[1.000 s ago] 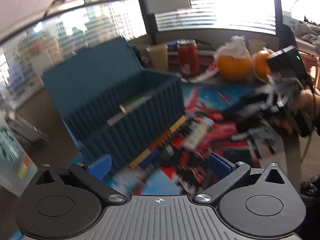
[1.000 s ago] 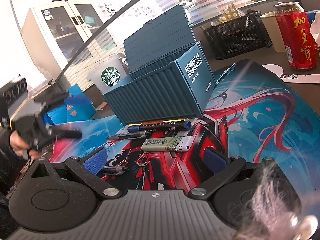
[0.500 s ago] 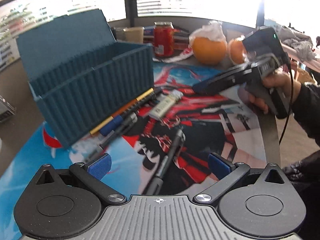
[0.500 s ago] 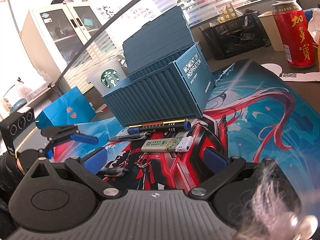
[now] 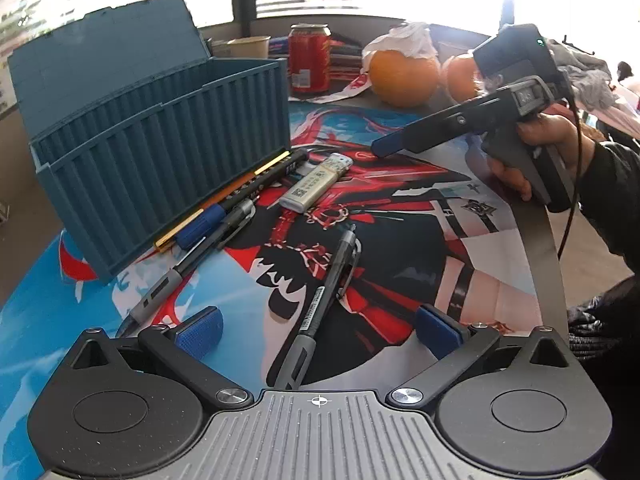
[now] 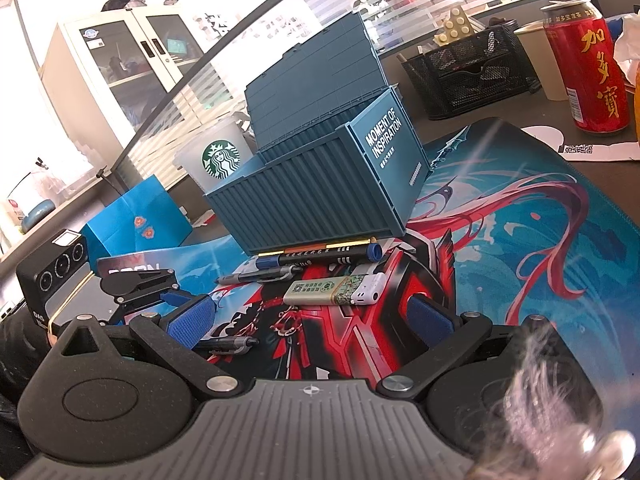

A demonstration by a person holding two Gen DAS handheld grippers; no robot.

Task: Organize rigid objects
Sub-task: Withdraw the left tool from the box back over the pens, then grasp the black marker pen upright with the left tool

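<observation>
Both my left gripper (image 5: 316, 330) and right gripper (image 6: 310, 316) gape wide, empty; lower centre lies a black marker pen (image 5: 320, 300), the open teal container-shaped plastic box (image 5: 160, 152) upper left, interior hidden

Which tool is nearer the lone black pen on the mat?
Left. The left tool hovers open astride the black pen; the right tool is beyond it, above the lighter.

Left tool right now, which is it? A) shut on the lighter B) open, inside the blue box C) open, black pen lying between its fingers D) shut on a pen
C: the left tool is open, and the black pen lies on the mat between its fingers, ungripped.
</observation>
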